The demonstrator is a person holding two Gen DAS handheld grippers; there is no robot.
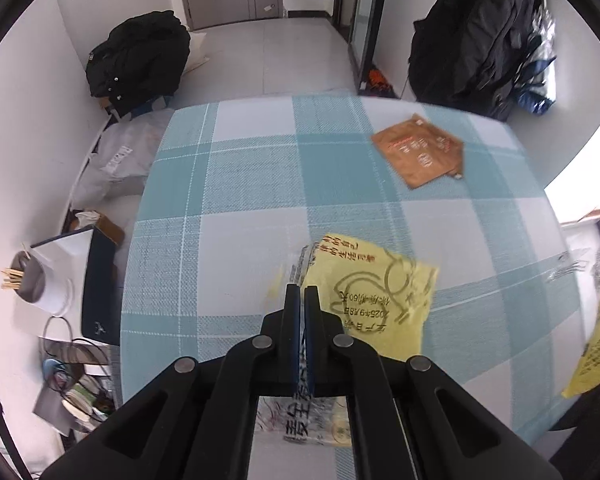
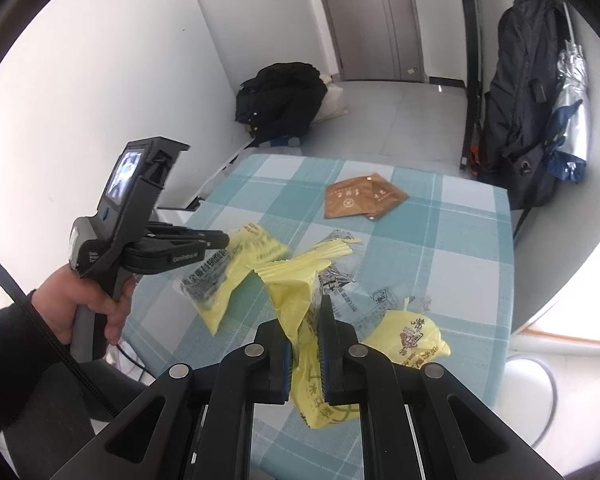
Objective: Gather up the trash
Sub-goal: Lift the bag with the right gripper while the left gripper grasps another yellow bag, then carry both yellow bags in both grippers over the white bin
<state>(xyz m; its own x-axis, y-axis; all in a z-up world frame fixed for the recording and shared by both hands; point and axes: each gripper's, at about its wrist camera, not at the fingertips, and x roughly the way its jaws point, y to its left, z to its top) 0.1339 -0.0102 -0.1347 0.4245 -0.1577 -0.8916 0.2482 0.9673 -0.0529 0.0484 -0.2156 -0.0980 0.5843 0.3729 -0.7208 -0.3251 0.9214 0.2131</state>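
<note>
Table: I work over a table (image 2: 468, 264) with a blue-and-white checked cloth, set against a white wall on my left.
Room: grey tiled floor, a grey door (image 2: 364, 20) at the far end.
Left of the table: a grey cup (image 1: 30, 282) holding wooden sticks, a dark blue box (image 1: 100, 280) and a grey plastic bag (image 1: 120, 160) lie on the floor side.
Far left: one black jacket (image 1: 140, 56) heaped on the floor by the wall.
Far right: one dark backpack (image 2: 520, 92) hanging by the wall, a silver folded umbrella (image 2: 572, 92) beside it.
My left gripper (image 1: 302, 292): its jaws are pressed together on the edge of a yellow wrapper (image 1: 376, 296) with a clear printed end, which hangs from it above the cloth; my left hand (image 2: 84, 304) grips the handle.
My right gripper (image 2: 306, 320): the jaws are narrowed on a second yellow wrapper (image 2: 296, 292), lifted off the cloth, its pleated top fanned out above the fingers.
On the cloth near me: one crumpled yellow wrapper (image 2: 408, 336) just right of my right gripper, and a clear printed wrapper (image 2: 340, 276) behind it.
Far side of the cloth: brown packets (image 2: 360, 196), two as far as I can tell, overlapping, well apart from the yellow ones.
Count: three yellow wrappers, one clear, two brown.
</note>
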